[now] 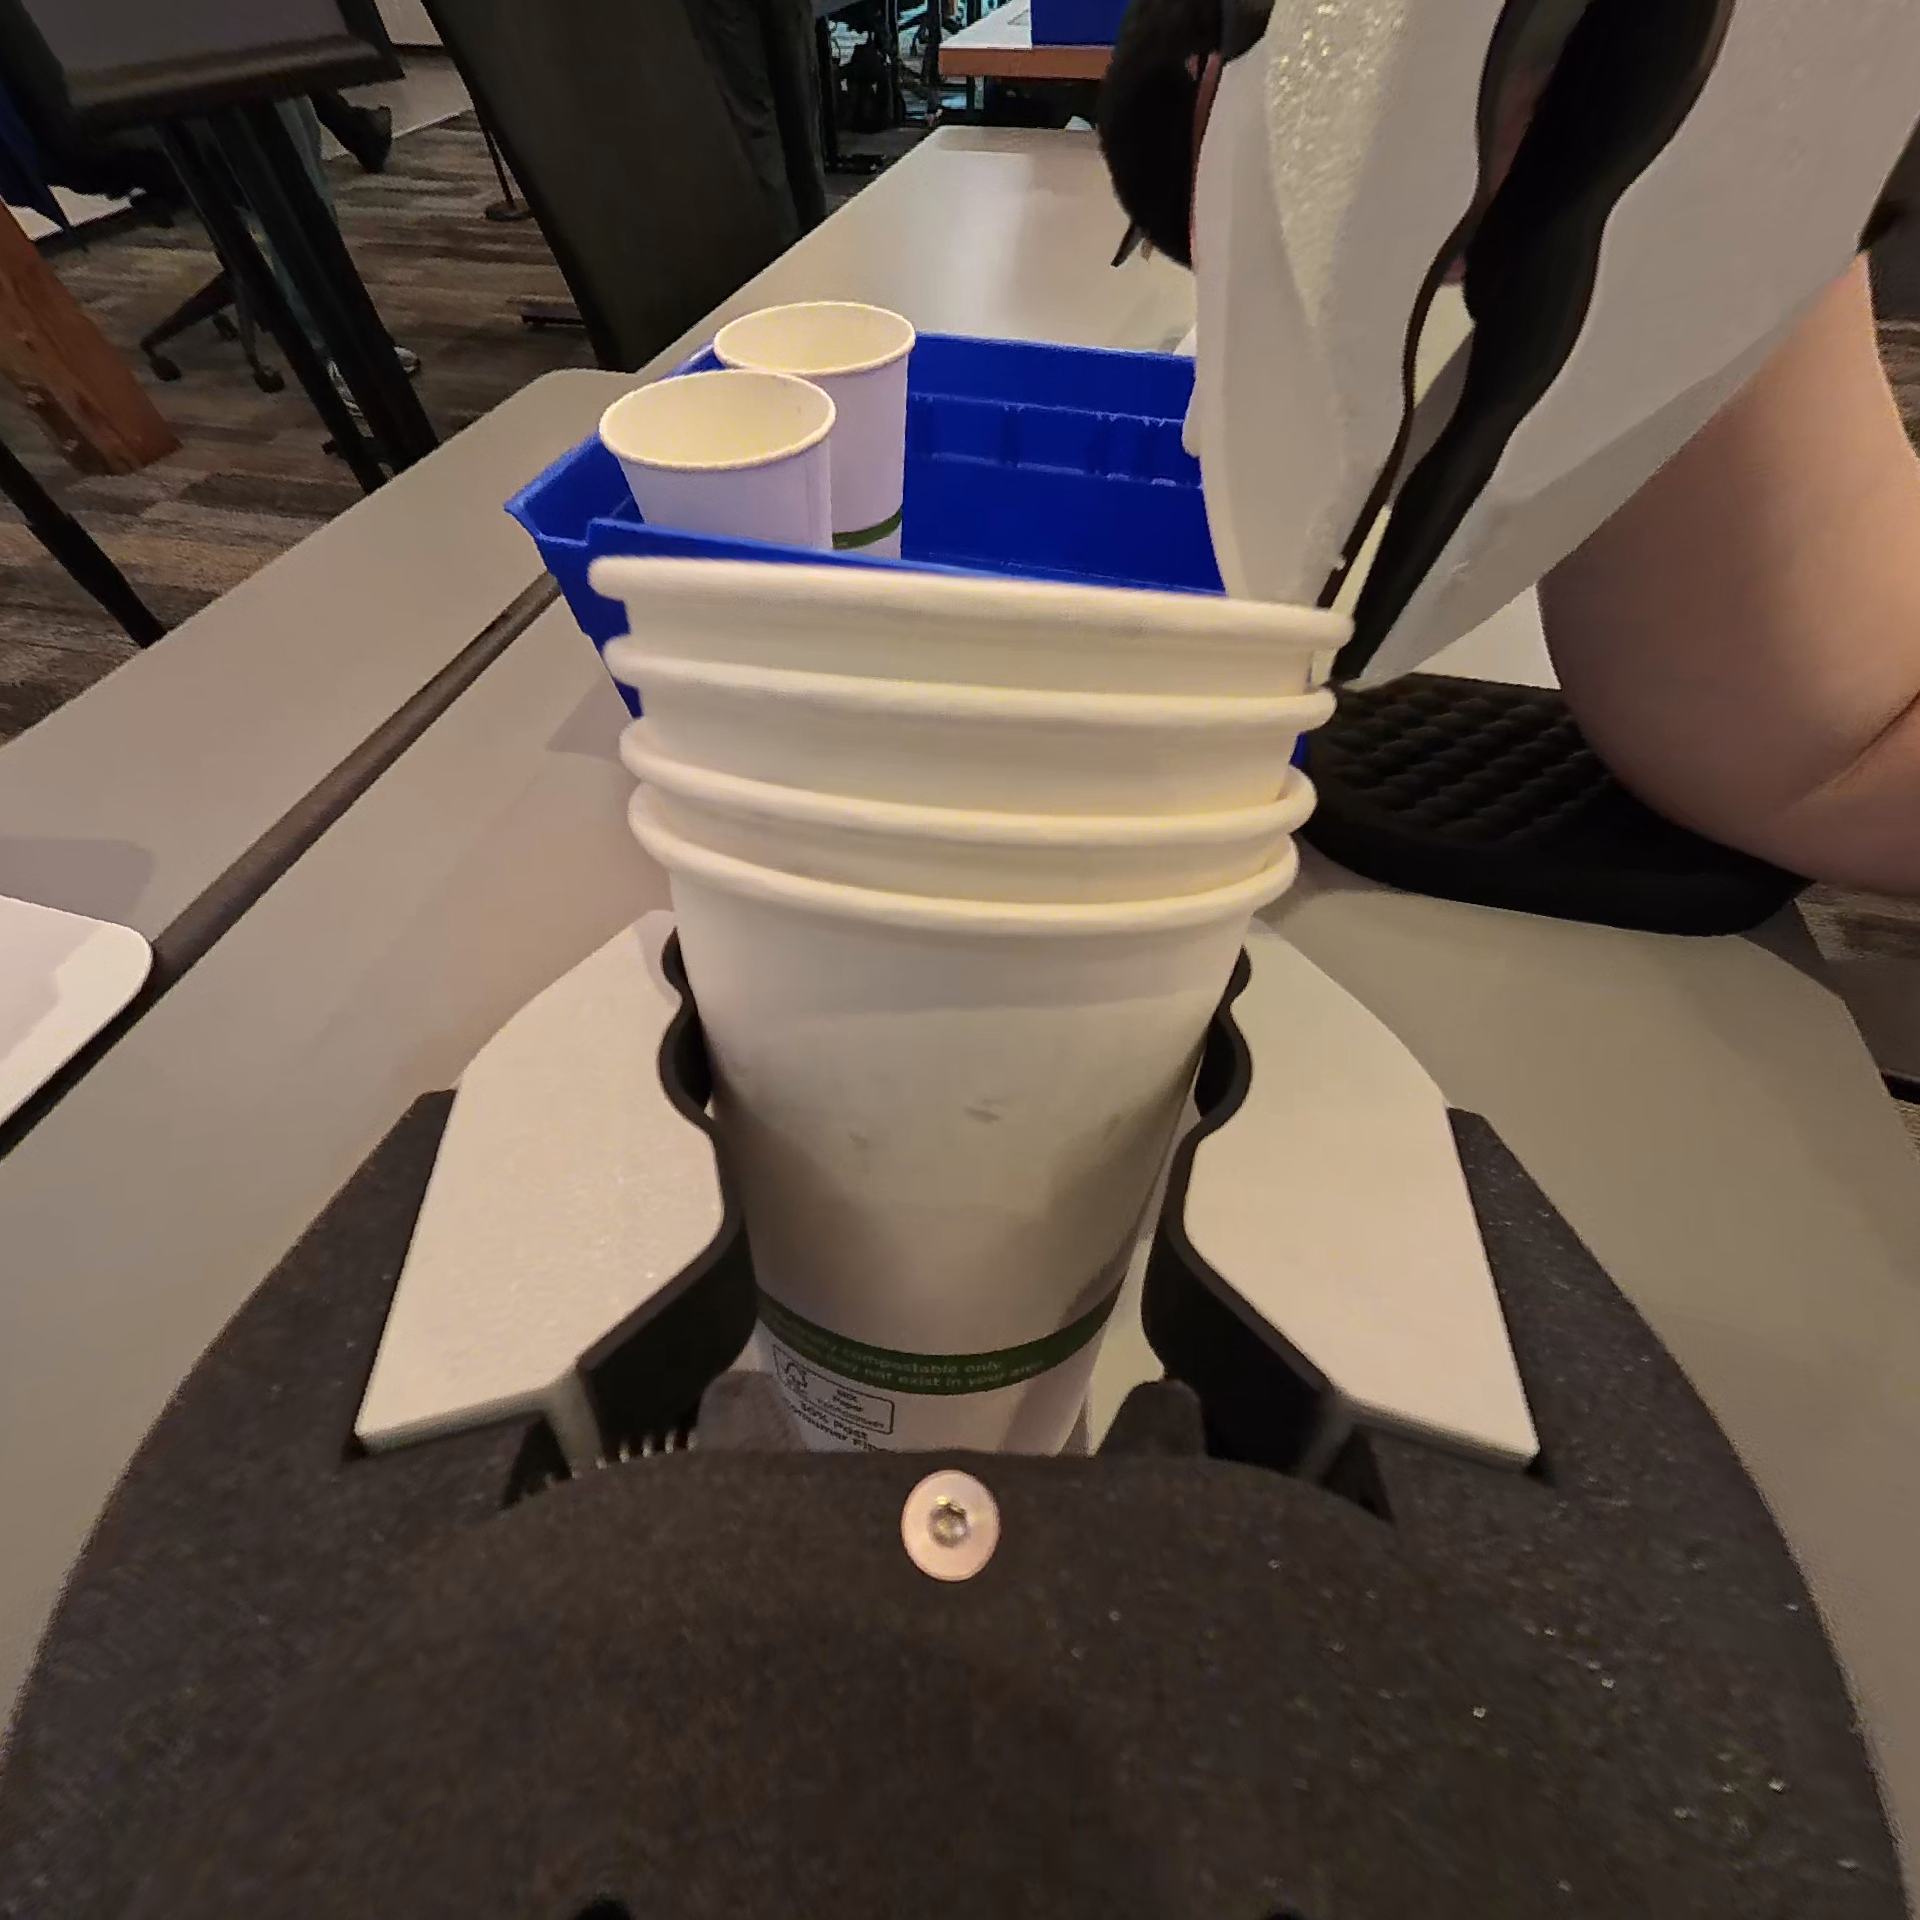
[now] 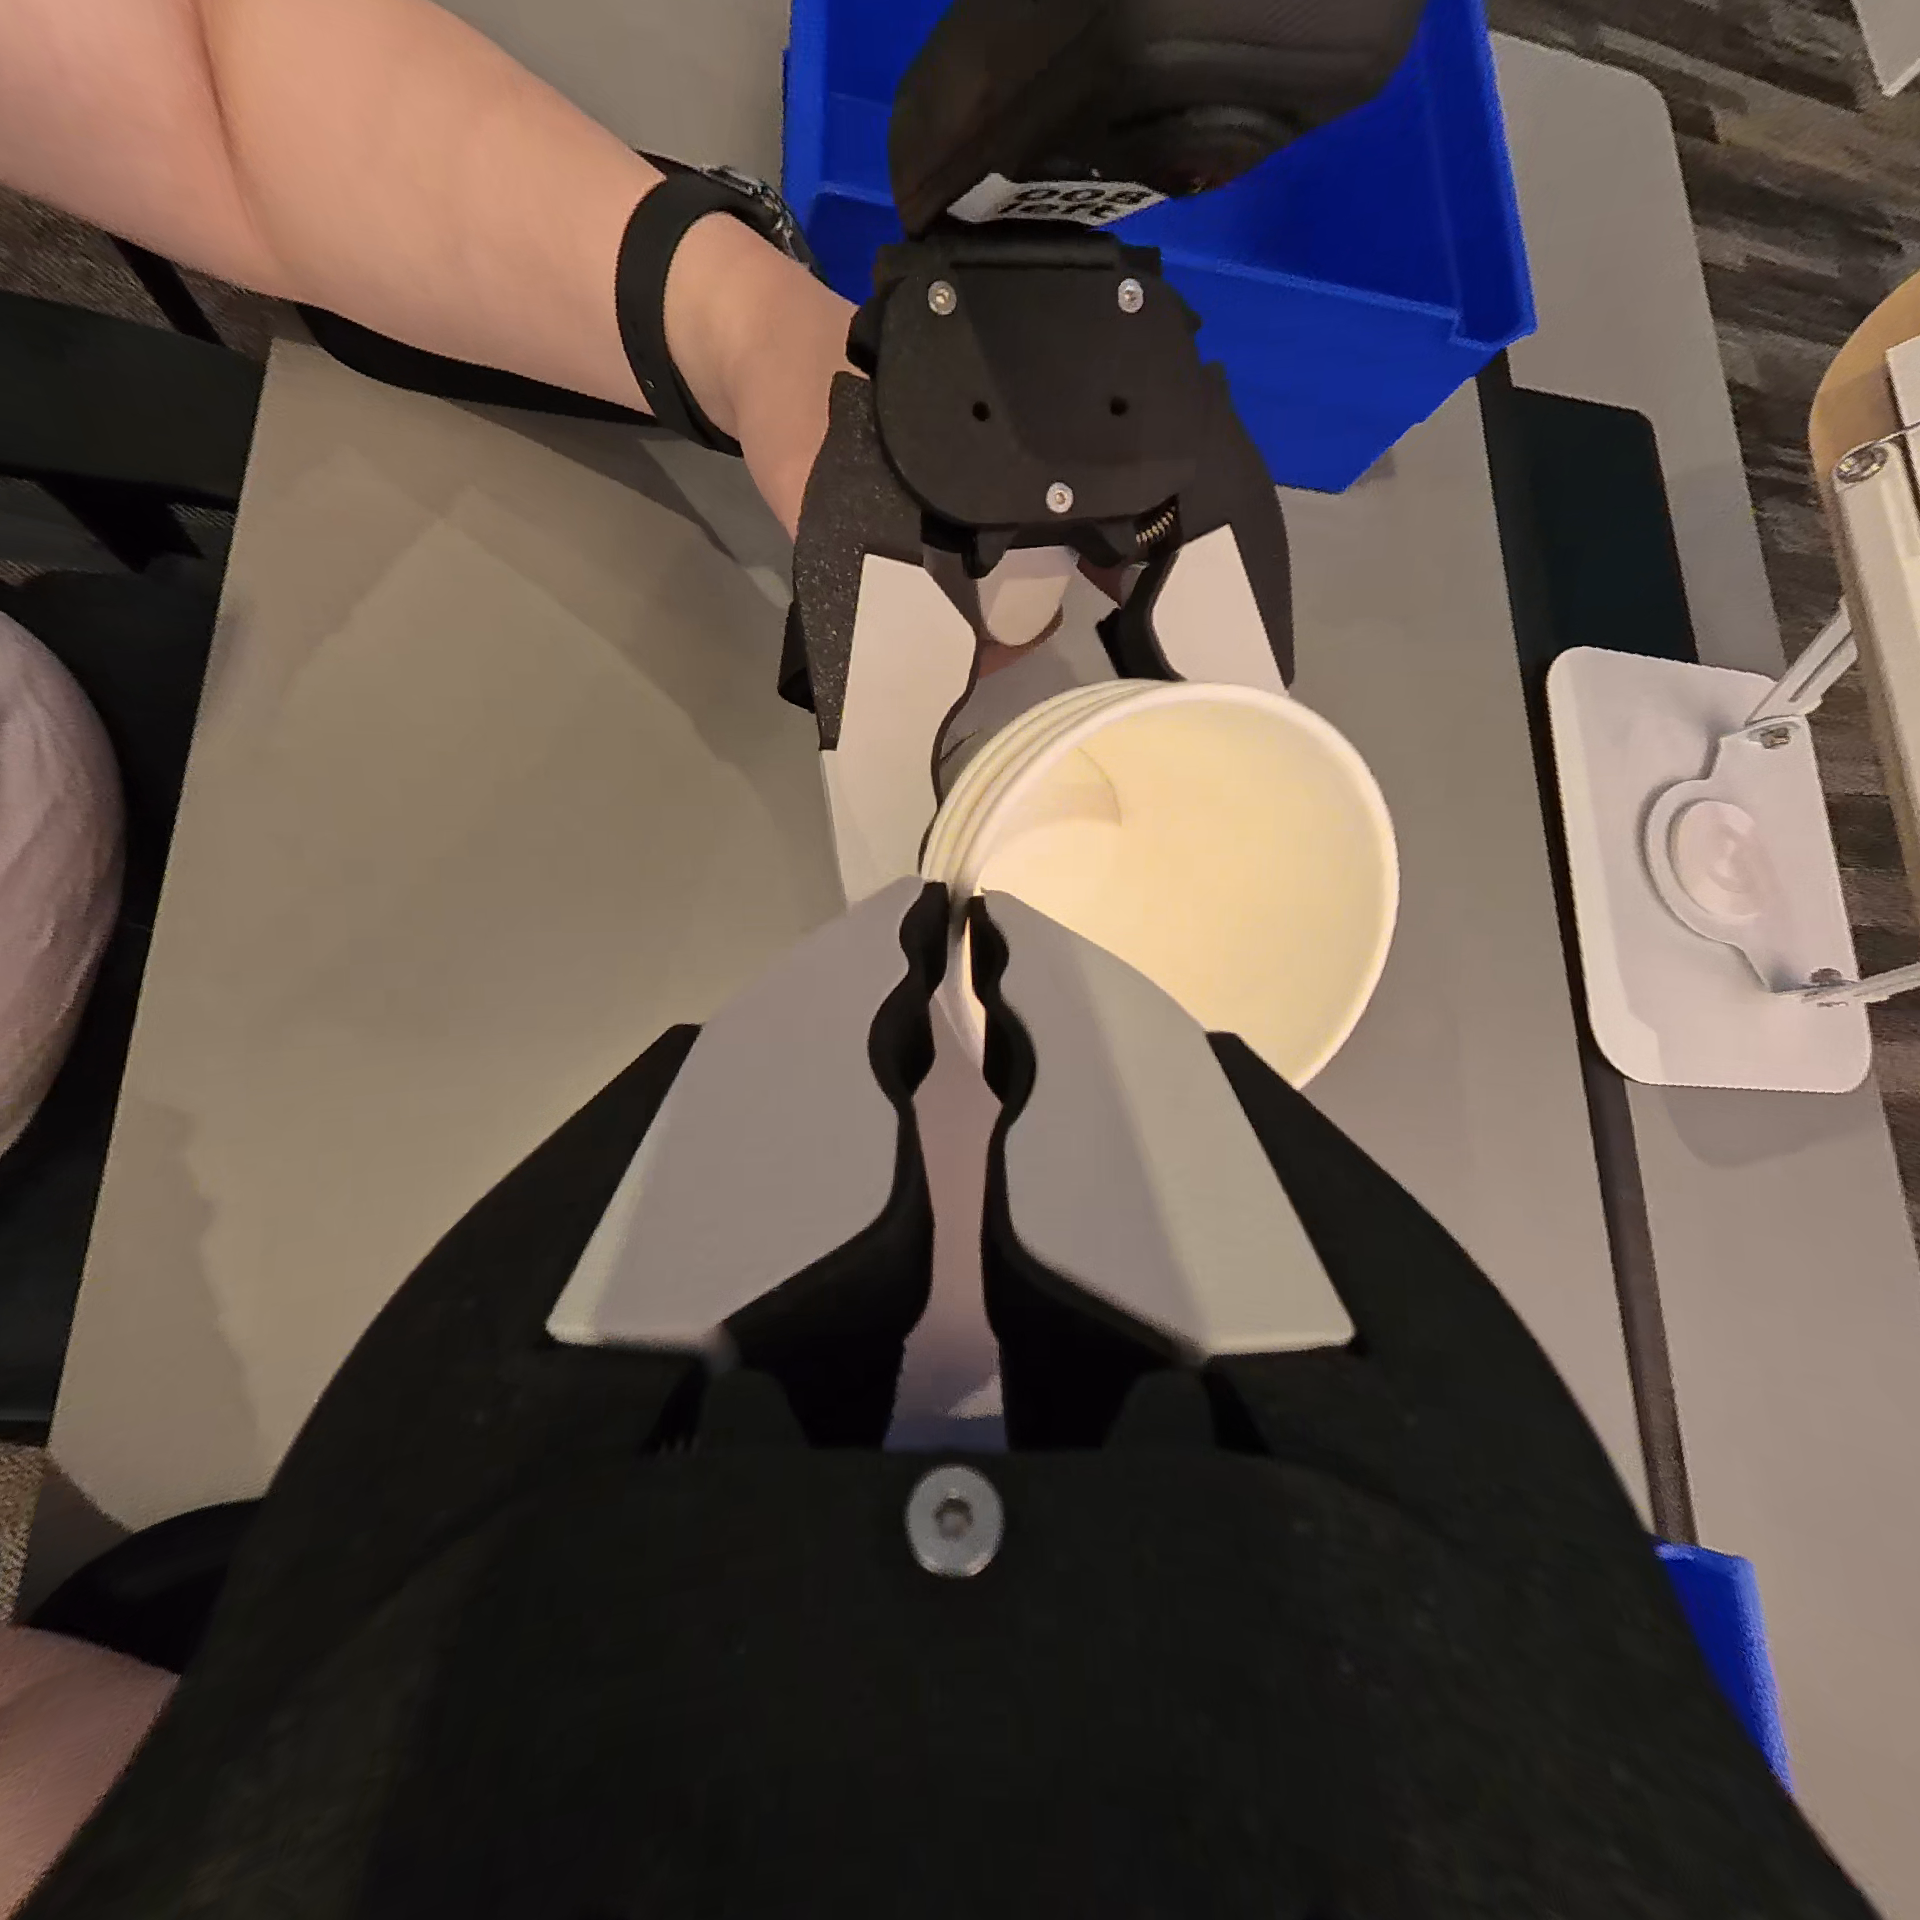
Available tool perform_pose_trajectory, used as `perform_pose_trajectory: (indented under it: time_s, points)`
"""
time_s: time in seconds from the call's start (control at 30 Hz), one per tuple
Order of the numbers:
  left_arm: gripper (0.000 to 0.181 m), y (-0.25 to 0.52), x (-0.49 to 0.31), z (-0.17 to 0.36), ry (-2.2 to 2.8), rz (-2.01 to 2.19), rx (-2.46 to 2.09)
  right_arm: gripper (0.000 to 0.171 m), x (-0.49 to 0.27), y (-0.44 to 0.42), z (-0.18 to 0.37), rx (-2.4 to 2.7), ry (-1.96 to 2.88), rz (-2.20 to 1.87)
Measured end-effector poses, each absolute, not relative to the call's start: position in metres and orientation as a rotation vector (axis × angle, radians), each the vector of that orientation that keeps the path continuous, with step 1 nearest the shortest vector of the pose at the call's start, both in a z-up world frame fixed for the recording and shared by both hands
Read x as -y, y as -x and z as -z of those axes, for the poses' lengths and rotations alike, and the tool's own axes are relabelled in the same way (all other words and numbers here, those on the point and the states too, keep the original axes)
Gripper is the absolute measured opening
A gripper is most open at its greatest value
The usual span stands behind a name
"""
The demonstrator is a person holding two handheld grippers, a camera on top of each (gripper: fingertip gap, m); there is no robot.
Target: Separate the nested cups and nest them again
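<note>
A stack of several nested white paper cups (image 1: 956,1091) is held above the grey table, tilted. My left gripper (image 1: 956,966) is shut on the outer cup's wall below the rims. In the right wrist view the stack's open mouth (image 2: 1195,883) faces the camera, with the left gripper (image 2: 1049,681) behind it. My right gripper (image 2: 951,909) is shut on the rim of the innermost cup, one finger inside and one outside. It enters the left wrist view (image 1: 1335,639) from the upper right. Two single cups (image 1: 717,457) (image 1: 821,353) stand upright in a blue bin (image 1: 1049,499).
The blue bin (image 2: 1351,260) sits on the table beyond the stack. A second blue bin corner (image 2: 1714,1642) shows at lower right. A white base plate with a metal arm (image 2: 1714,862) lies to the right. A black mesh chair seat (image 1: 1507,810) and a person's arm (image 1: 1745,623) are close.
</note>
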State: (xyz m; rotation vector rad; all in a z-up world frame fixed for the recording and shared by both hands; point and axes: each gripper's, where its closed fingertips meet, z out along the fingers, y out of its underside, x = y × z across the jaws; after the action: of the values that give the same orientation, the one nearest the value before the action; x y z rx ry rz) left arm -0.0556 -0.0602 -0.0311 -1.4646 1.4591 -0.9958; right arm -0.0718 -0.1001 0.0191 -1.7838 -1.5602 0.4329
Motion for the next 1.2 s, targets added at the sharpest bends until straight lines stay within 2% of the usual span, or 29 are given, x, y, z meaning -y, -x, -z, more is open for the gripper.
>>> perform_pose_trajectory:
  time_s: [0.27, 0.5, 0.73, 1.2]
  points:
    - [0.093, 0.055, 0.074, 0.02, 1.366, 1.071, -1.487, 0.004, 0.114, 0.077, -0.028, 1.558, 1.758, -0.65]
    - [0.094, 0.058, 0.082, 0.021, 1.402, 1.228, -1.505, 0.003, 0.117, 0.075, -0.029, 1.641, 1.676, -0.438]
    - [0.093, 0.06, 0.098, 0.018, 1.398, 1.385, -1.547, 0.003, 0.127, 0.067, -0.036, 1.672, 1.628, -0.467]
    - [0.094, 0.059, 0.088, 0.03, 1.453, 1.299, -1.551, 0.003, 0.125, 0.042, -0.066, 1.532, 1.583, -0.419]
